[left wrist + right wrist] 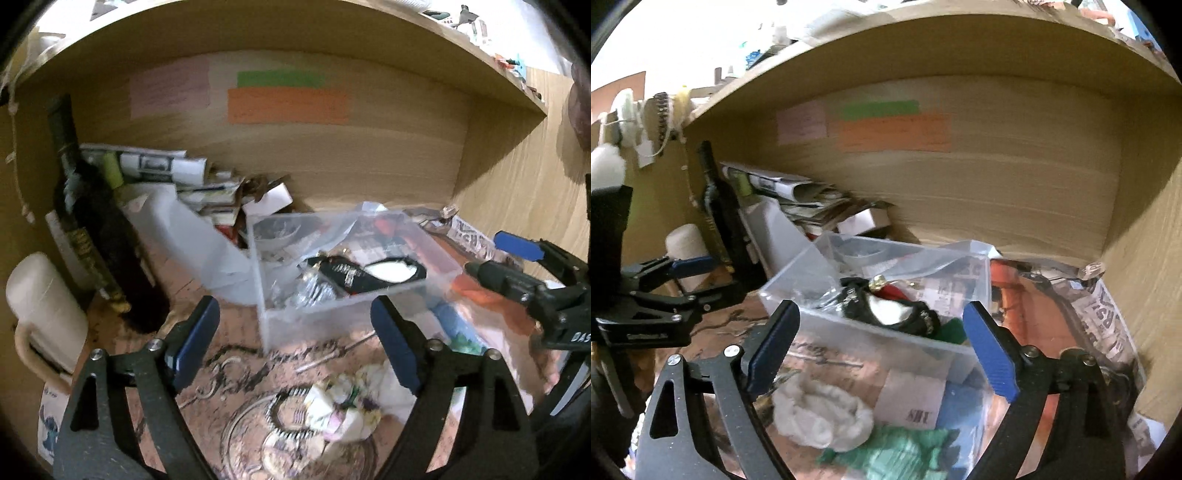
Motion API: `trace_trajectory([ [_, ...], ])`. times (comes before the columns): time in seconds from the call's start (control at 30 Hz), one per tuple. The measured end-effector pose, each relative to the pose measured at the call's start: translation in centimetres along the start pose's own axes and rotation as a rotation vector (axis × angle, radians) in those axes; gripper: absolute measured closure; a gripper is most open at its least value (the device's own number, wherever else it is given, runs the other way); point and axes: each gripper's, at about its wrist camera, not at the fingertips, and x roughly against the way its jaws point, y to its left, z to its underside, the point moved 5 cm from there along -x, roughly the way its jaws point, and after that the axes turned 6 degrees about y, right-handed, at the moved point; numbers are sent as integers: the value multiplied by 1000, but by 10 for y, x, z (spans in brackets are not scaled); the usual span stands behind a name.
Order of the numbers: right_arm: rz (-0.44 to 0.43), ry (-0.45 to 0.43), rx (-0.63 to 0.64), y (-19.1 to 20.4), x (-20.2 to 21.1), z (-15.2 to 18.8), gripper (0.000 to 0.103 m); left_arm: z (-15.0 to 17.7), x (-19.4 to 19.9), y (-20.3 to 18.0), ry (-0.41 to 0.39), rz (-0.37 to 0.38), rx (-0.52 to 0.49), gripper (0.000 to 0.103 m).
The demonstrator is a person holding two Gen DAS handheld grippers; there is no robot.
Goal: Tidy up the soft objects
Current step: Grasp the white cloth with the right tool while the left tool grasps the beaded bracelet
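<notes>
Your left tool (295,347) and right tool (882,347) both gaped, holding nothing, before the clear bin (886,343); a white cloth (820,413) lay below.

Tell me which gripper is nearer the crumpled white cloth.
Right. The right gripper hovers just above the crumpled white cloth, jaws open. The left gripper sits farther left, near the dark bottle.

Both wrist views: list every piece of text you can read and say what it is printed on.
"DAS", cut off by the frame edge: on the right gripper body, seen from the left wrist.
Dark bottle label: gold print, blurred, unreadable.
Newspaper: large letters, smeared, unreadable.
White card in the clear box: dark print, not legible.
Left gripper body: small print, unreadable.
</notes>
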Motion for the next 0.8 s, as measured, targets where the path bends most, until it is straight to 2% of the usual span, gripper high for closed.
trace_trajectory([
  [0.27, -54, 68, -6, 19, -9, 30, 14, 45, -13, 24, 113, -39, 42, 19],
  [0.47, -92, 152, -6, 32, -26, 54, 14, 72, -30, 38, 187, -31, 90, 20],
  [0.5, -97, 167, -8, 34, -29, 58, 14, 76, -34, 39, 199, -26, 93, 22],
  [0.67, -116, 230, -26, 35, -44, 73, 14, 85, -55, 37, 265, 2, 89, 45],
  [0.8, -119, 258, -29, 35, -50, 80, 14, 88, -67, 35, 278, 0, 72, 52],
])
